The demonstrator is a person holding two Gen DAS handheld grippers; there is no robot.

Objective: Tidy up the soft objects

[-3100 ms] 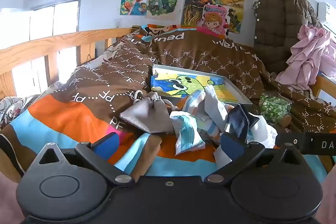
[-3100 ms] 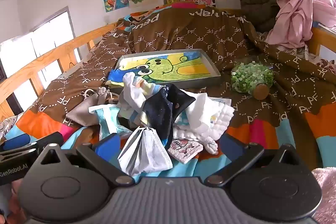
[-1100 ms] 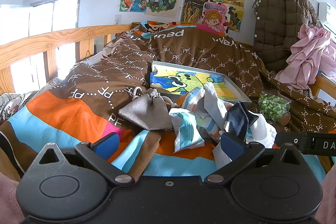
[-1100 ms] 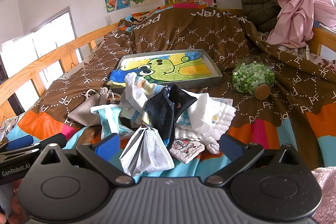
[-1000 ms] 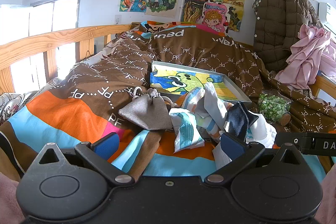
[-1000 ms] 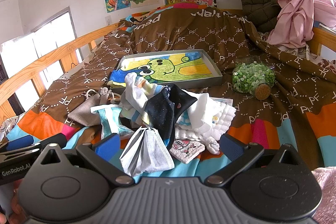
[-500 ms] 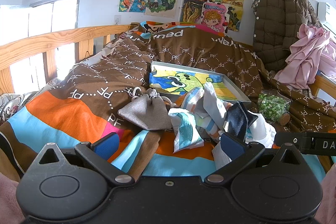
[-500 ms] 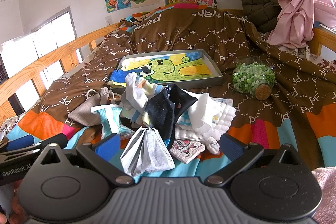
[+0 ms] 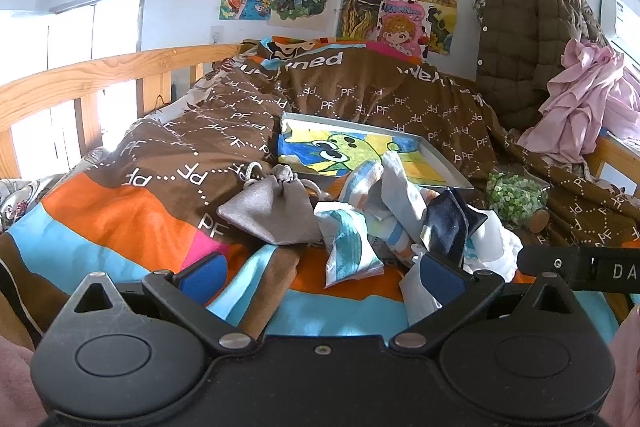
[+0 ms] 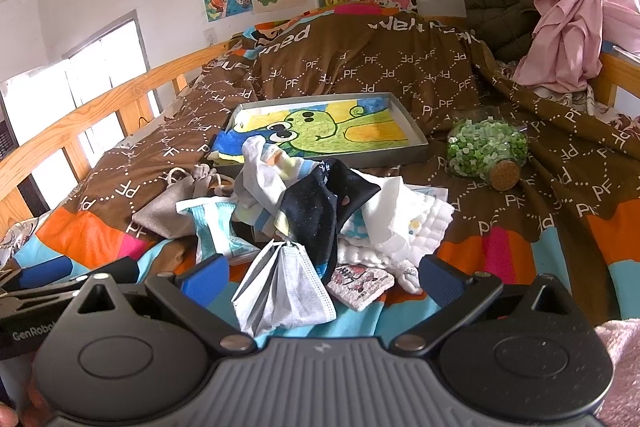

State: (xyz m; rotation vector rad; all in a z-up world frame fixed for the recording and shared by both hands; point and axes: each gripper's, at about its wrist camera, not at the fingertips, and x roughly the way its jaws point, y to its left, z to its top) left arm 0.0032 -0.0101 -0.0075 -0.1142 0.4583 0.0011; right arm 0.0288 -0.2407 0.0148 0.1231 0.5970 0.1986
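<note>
Almost nothing has moved since the earlier frames: both views have drifted only slightly and the pile of soft items (image 10: pixel 320 211) still sits on the bed (image 10: pixel 560 195), just in front of the grey tray (image 10: pixel 416 147). Left gripper (image 9: pixel 320 273) jaws spread wide and empty, short of the grey drawstring pouch (image 9: pixel 272 211). Right gripper (image 10: pixel 320 277) jaws also wide apart and holding nothing, with the grey face mask (image 10: pixel 280 291) lying between them, untouched; green bead jar (image 10: pixel 486 151) lies apart to the right.

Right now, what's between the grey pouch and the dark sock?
Right wrist view: between pouch and sock lie a teal-striped packet and pale crumpled cloth.
</note>
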